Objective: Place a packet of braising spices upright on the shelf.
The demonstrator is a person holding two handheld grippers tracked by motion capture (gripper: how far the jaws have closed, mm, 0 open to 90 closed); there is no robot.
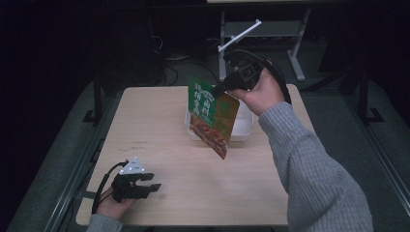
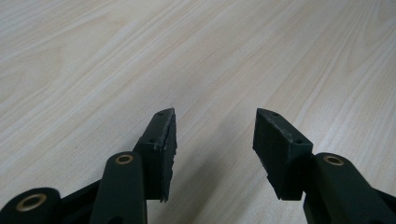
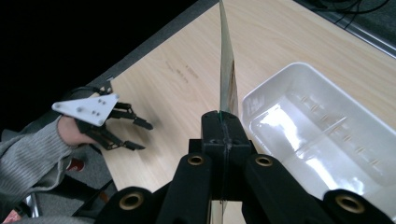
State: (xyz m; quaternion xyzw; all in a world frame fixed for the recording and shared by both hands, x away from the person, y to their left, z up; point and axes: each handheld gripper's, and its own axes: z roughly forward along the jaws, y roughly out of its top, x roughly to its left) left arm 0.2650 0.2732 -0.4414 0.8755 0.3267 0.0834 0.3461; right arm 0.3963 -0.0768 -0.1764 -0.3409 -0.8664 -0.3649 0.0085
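The pouch, a flat green and orange food packet, hangs in the air above the near-left corner of the tray, tilted, with its lower corner pointing down toward the table just in front of the tray. The right gripper holds the pouch by its upper edge; in the right gripper view the jaws are pressed together on the thin foil, which rises edge-on from between them. The tray is a white, shallow plastic bin with low ribs on its floor, and it holds nothing that can be seen. The step in hand appears to be the carry: the pouch is lifted and suspended over the tray rim, and is not yet set down. The next move probably calls for either lowering the pouch flat into the tray or carrying it clear of the tray to the bare table; which of the two cannot be told. In either case the grip should remain firm until the pouch rests on a surface, since a thin edge can slip. The left gripper lies on the table well to the near left of the tray, jaws apart and holding nothing.
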